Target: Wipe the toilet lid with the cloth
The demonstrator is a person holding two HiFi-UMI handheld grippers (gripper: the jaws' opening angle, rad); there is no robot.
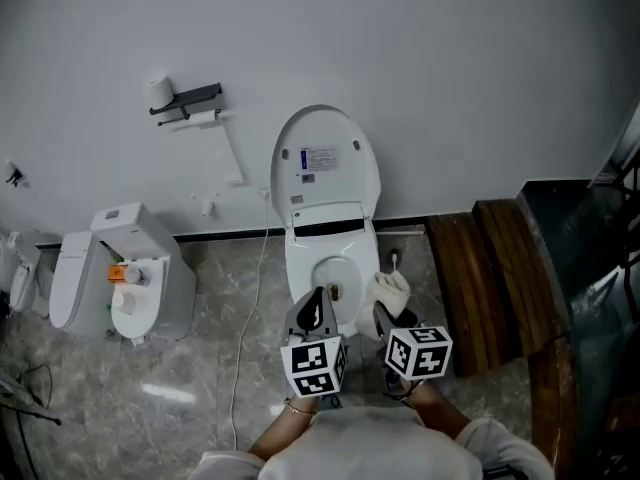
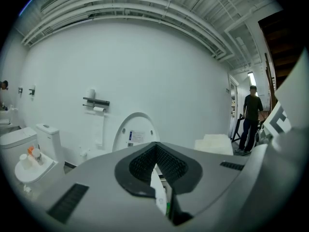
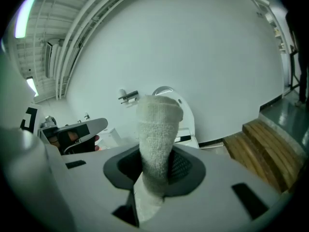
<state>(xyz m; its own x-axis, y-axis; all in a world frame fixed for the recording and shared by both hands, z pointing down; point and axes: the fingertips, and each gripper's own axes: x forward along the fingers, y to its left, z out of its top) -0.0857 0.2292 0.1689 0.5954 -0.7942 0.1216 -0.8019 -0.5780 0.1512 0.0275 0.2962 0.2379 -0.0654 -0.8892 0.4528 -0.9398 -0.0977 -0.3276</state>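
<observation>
Here's the picture from the head view: the white oval plastic toilet lid [image 1: 325,163] stands raised, leaning back against the pale wall, its label facing the room. Below it the white ceramic toilet bowl [image 1: 352,286] lies open.

The right gripper [image 1: 385,316] has its jaws clamped on the white terry cloth [image 1: 391,290]. In the right gripper view that cloth [image 3: 155,139] rises from between the pads as a thick folded roll, with the lid behind it and well apart from it. So the cloth is in hand, hanging over the front of the bowl, touching nothing of the lid.

The left gripper [image 1: 310,313] sits just beside the right one. In its own view the jaws [image 2: 155,149] are pressed together with nothing between them.

My read on progress: the cloth is secured and the lid stands ready, but no wiping contact shows, so the whole surface of the lid is left to do. Off to the left stands a second white toilet [image 1: 130,278], and brown wooden steps [image 1: 490,288] lie to the right
</observation>
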